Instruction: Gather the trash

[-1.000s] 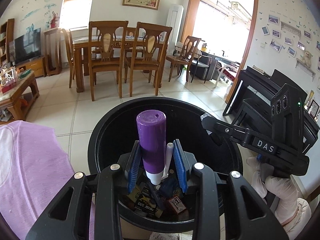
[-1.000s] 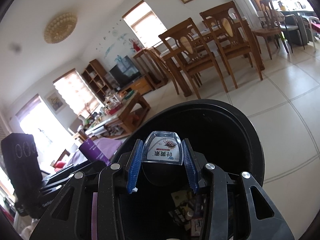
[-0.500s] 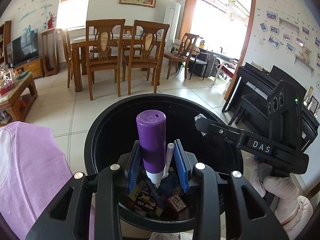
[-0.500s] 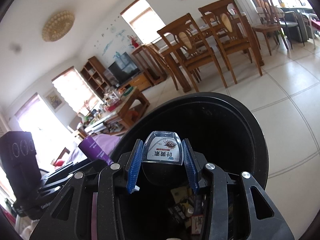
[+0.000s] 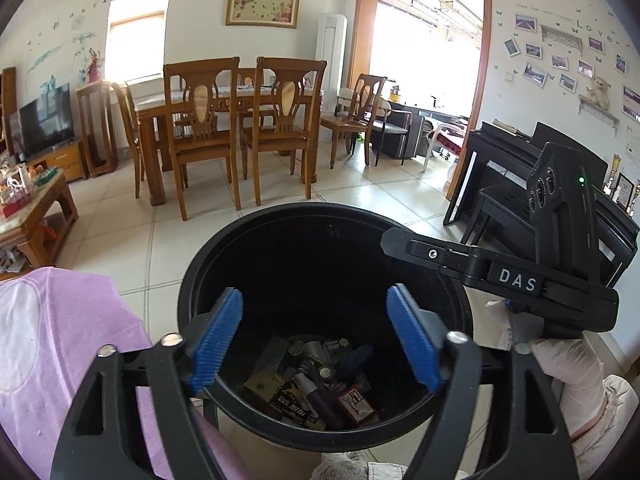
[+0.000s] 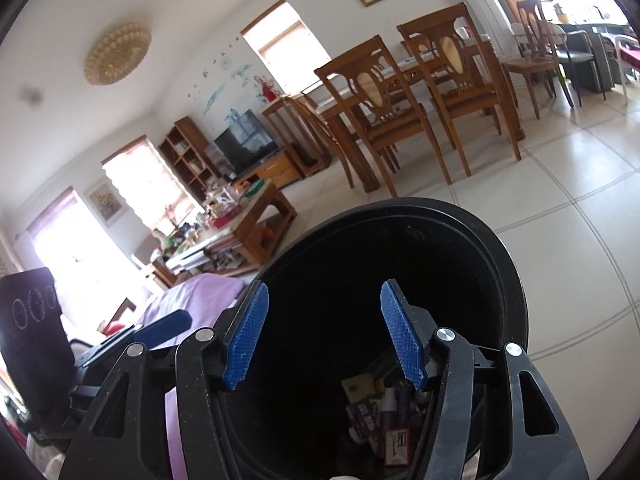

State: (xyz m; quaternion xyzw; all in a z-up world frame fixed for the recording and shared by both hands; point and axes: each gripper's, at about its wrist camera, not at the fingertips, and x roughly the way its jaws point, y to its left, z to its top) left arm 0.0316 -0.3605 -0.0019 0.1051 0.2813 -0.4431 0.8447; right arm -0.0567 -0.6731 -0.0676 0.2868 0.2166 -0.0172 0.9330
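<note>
A round black trash bin [image 5: 256, 232] stands on the tiled floor, and both grippers hang over its mouth. My left gripper [image 5: 316, 340] has its jaws opening wide, with nothing between the blue pads [image 5: 218, 334]. At the bin's bottom lies a heap of trash [image 5: 316, 384]: small boxes, wrappers and a purple tube [image 5: 318, 398]. My right gripper [image 6: 324, 336] is opening too, its blue pads [image 6: 402, 336] bare above the same bin [image 6: 496, 264] and trash [image 6: 384, 412]. The right gripper's body [image 5: 516, 280] reaches in from the right in the left wrist view, held by a white-gloved hand [image 5: 568, 364].
A purple cloth [image 5: 60, 344] covers something at the bin's left. Wooden chairs [image 5: 280, 120] and a dining table stand beyond. A black piano [image 5: 500, 168] is at the right, a cluttered coffee table [image 5: 28, 204] at the left. Pale floor tiles [image 5: 120, 248] lie between.
Both grippers opened. The purple tube left the left gripper and the small clear labelled packet left the right one; both jaws now stand bare over the bin. The hands stayed put.
</note>
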